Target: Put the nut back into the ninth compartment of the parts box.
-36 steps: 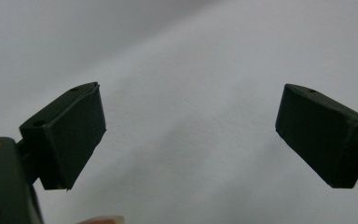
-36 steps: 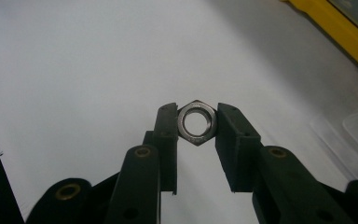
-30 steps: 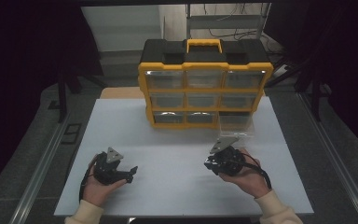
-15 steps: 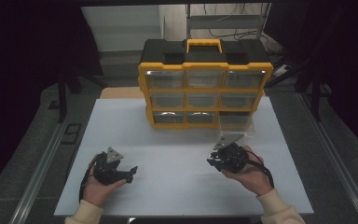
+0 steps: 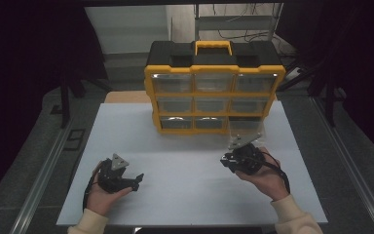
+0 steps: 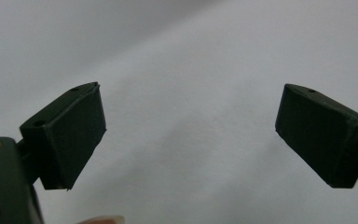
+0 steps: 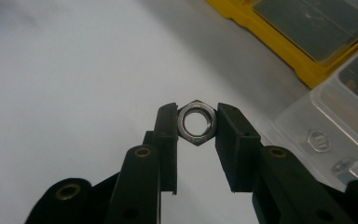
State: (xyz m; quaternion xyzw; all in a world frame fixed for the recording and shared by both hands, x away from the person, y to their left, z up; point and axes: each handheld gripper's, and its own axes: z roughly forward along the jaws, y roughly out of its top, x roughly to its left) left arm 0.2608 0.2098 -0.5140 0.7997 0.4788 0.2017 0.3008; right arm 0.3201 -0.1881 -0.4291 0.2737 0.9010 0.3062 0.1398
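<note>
A steel hex nut [image 7: 196,122] is pinched flat between the two black jaws of my right gripper [image 7: 196,116], which is shut on it above the white table. In the high view this gripper [image 5: 227,161] sits just in front of a clear drawer [image 5: 246,127] pulled out of the organizer's bottom right slot. The drawer [image 7: 335,107] holds more nuts [image 7: 316,141]. My left gripper [image 5: 137,179] rests low at the front left of the table. Its jaws stand wide apart [image 6: 191,130] with only bare table between them.
The yellow and black organizer [image 5: 214,92], with rows of clear drawers and a yellow handle, stands at the back of the white table [image 5: 185,161]. Its yellow frame [image 7: 279,42] is close to the right gripper. Metal rails run along both table sides.
The right gripper has drifted slightly toward the organizer with the nut still in its jaws. The left hand has stayed put.
</note>
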